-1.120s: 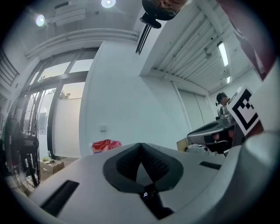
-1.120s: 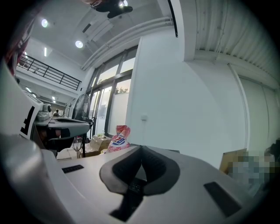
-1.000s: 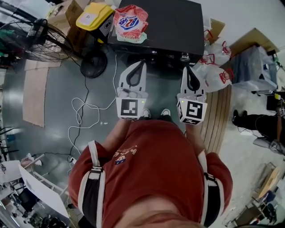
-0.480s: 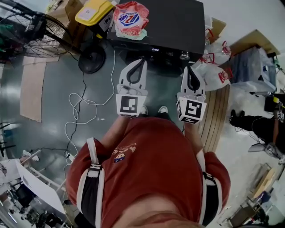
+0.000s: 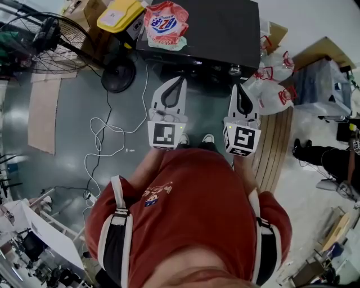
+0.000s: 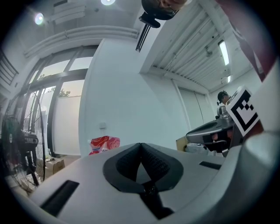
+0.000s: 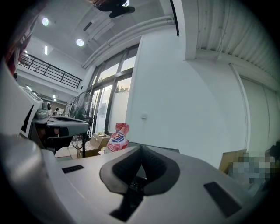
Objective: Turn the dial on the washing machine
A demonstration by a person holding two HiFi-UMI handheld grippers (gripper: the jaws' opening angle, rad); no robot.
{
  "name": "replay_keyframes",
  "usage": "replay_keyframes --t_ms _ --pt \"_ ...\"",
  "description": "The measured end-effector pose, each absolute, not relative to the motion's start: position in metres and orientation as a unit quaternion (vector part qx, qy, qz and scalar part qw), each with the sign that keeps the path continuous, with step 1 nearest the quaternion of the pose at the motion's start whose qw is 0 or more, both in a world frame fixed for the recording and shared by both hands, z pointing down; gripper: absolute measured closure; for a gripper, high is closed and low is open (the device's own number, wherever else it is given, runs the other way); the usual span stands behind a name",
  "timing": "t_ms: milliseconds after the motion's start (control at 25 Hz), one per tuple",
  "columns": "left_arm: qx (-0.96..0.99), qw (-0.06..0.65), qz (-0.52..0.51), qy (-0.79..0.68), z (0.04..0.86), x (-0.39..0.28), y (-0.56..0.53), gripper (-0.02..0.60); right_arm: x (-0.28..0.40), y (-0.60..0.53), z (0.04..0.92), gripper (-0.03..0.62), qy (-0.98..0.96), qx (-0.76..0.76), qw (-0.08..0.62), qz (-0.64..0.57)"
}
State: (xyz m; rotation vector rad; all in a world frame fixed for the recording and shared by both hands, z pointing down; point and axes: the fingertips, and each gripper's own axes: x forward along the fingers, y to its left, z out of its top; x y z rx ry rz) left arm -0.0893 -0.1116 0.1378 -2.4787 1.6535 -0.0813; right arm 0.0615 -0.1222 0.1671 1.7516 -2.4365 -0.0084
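Observation:
The black washing machine [image 5: 219,28] stands at the top of the head view, with a small round dial [image 5: 234,71] on its front panel. A red-and-white detergent bag [image 5: 165,23] lies on its lid. My left gripper [image 5: 180,79] and right gripper [image 5: 241,86] are held side by side just short of the front panel, both shut and empty. The right gripper's tip is a little below the dial and does not touch it. The left gripper view shows shut jaws [image 6: 141,146] and the bag [image 6: 104,144] beyond them. In the right gripper view the jaws [image 7: 141,149] also meet, with the bag [image 7: 118,138] behind.
A floor fan [image 5: 50,42] and a yellow-lidded box [image 5: 119,16] stand left of the machine. A white cable [image 5: 107,135] loops across the grey floor. White plastic bags [image 5: 270,84] and wooden planks [image 5: 275,146] lie to the right. The person's shoes [image 5: 208,139] are just behind the grippers.
The head view has shifted slightly. Both grippers stay shut and keep about the same place in front of the machine.

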Motion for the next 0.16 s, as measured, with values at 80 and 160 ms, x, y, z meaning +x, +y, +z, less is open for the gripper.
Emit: replay_keyframes --t_ms 80,160 --pt "-0.829 0.082 -0.029 0.553 0.1374 -0.0894 -0.1104 0.572 0.0616 -0.1212 0.1672 0.586 -0.810 0.582 0.070 -0.003" --pt "-0.828 0.084 -0.029 0.553 0.1371 -0.0899 -0.1099 0.572 0.0614 -0.1206 0.1677 0.586 -0.810 0.582 0.071 -0.002"
